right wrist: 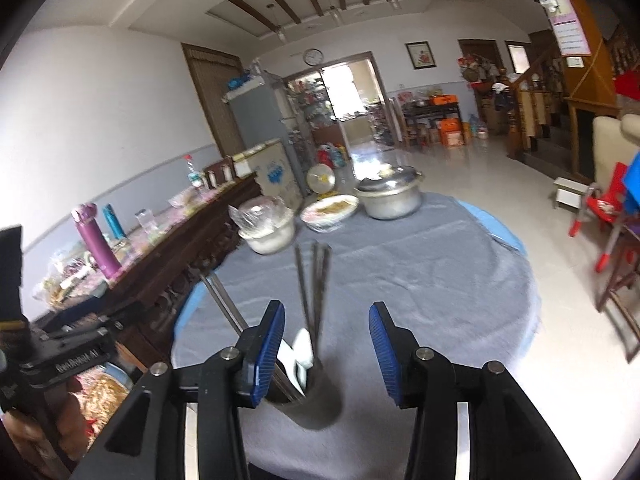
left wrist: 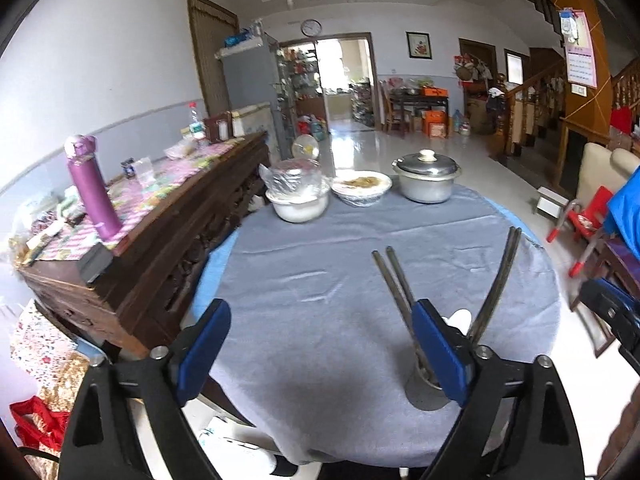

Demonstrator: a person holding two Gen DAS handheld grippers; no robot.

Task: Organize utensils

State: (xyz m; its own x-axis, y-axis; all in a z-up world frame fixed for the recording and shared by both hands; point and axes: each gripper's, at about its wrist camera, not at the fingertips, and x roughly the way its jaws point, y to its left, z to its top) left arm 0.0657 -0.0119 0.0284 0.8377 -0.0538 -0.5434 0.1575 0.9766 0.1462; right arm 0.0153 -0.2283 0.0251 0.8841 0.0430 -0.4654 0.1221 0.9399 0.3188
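Observation:
A grey utensil holder cup (right wrist: pixel 316 404) stands near the front of the round table with a grey cloth (right wrist: pixel 420 280). Several metal chopsticks (right wrist: pixel 316 280) and a white spoon (right wrist: pixel 302 350) stand in it. In the left wrist view the holder (left wrist: pixel 424 390) sits partly behind my left gripper's right finger (left wrist: pixel 438 350), with chopsticks (left wrist: pixel 394 280) leaning out. My left gripper (left wrist: pixel 320 348) is open and empty, left of the holder. My right gripper (right wrist: pixel 326 350) is open and empty, its fingers apart on either side of the holder.
At the table's far edge stand a plastic-wrapped white bowl (left wrist: pixel 298 196), a dish of food (left wrist: pixel 362 188) and a lidded metal pot (left wrist: pixel 426 178). A dark wooden sideboard (left wrist: pixel 160 248) with a purple flask (left wrist: pixel 94 190) is on the left. Red chairs (left wrist: pixel 584 220) are at right.

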